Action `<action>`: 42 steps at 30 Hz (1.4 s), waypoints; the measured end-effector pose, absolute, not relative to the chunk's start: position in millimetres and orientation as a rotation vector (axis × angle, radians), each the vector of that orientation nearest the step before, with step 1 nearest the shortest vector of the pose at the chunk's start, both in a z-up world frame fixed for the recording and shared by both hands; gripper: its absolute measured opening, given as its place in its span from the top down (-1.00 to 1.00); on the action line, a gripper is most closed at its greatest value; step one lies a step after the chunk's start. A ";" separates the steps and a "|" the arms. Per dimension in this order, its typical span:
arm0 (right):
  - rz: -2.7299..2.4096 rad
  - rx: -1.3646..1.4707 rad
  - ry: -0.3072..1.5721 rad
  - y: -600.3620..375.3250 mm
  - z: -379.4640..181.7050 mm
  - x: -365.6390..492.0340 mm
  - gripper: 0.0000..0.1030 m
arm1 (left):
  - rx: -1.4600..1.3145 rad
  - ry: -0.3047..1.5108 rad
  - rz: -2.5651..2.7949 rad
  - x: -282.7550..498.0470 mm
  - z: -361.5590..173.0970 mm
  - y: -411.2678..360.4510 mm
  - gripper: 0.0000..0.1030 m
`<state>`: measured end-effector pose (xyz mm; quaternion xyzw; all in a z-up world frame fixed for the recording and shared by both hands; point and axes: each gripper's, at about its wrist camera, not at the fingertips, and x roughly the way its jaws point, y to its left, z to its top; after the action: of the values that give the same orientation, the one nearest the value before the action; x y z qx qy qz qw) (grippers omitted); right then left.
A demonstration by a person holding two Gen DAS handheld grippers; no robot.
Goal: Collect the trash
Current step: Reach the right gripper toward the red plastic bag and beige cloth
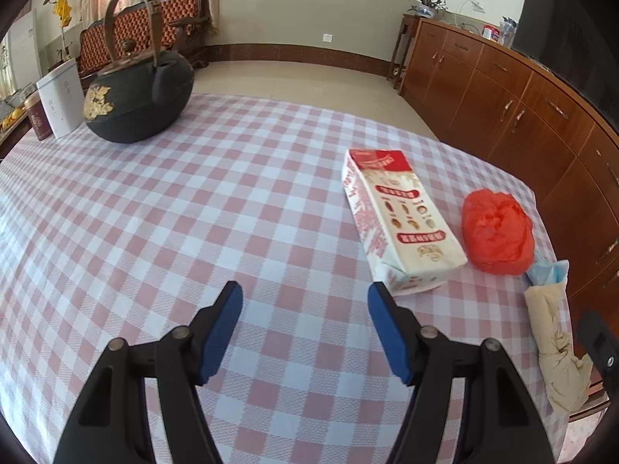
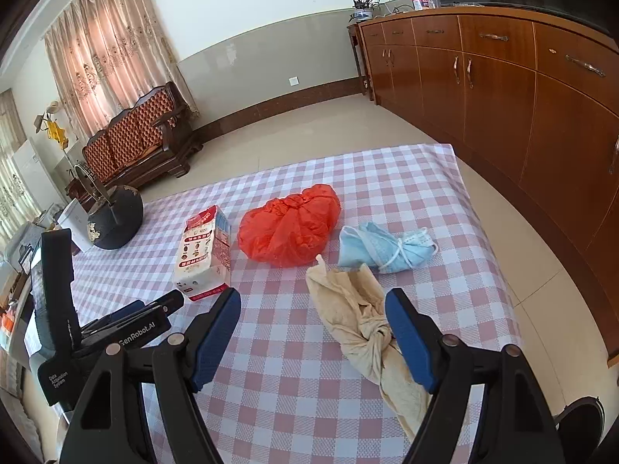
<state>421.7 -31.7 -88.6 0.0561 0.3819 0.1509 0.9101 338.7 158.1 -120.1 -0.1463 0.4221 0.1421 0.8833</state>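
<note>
My right hand-held gripper (image 2: pixel 312 297) hangs over the near part of the tabletop (image 2: pixel 406 178), jaws spread, nothing pinched. The knotted beige cloth (image 2: pixel 359 321) lies just ahead, its knot close against the inner face of the right-side finger; I cannot tell whether they touch. Its long axis runs from far-left to near-right, slantwise to the jaw line, so I judge a slight shift right would put the knot between the pads. Beyond it, the rolled blue face mask (image 2: pixel 387 247) sits just past the cloth's far end, the crumpled red plastic bag (image 2: pixel 288 224) to its left, then the white-and-red carton (image 2: pixel 203 253) lying with its long axis pointing away from me. My left hand-held gripper (image 1: pixel 305 294) is also spread and empty, over bare checked cloth; the carton's near end lies just ahead and right of its right finger. So the left is nearer the carton, the right nearer the cloth. The black teapot (image 1: pixel 139 96) stands well apart, far-left.
</note>
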 end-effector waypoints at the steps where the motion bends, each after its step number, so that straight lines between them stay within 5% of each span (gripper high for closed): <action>1: 0.313 0.112 0.787 -29.2 -88.1 422.1 -0.53 | -0.316 0.876 0.295 336.8 -118.9 160.7 -0.33; 15: 0.309 0.113 0.792 -30.3 -87.7 425.5 -0.53 | -0.294 0.857 0.159 355.8 -101.0 110.4 -0.33; 42: 0.317 0.077 0.784 -11.6 -88.7 463.6 -0.53 | -0.293 0.848 0.210 370.0 -107.8 134.9 -0.33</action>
<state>463.6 -11.6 -88.7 0.0371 0.3804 0.1536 0.9112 370.0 134.9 -107.8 -0.1415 0.4090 0.1013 0.8958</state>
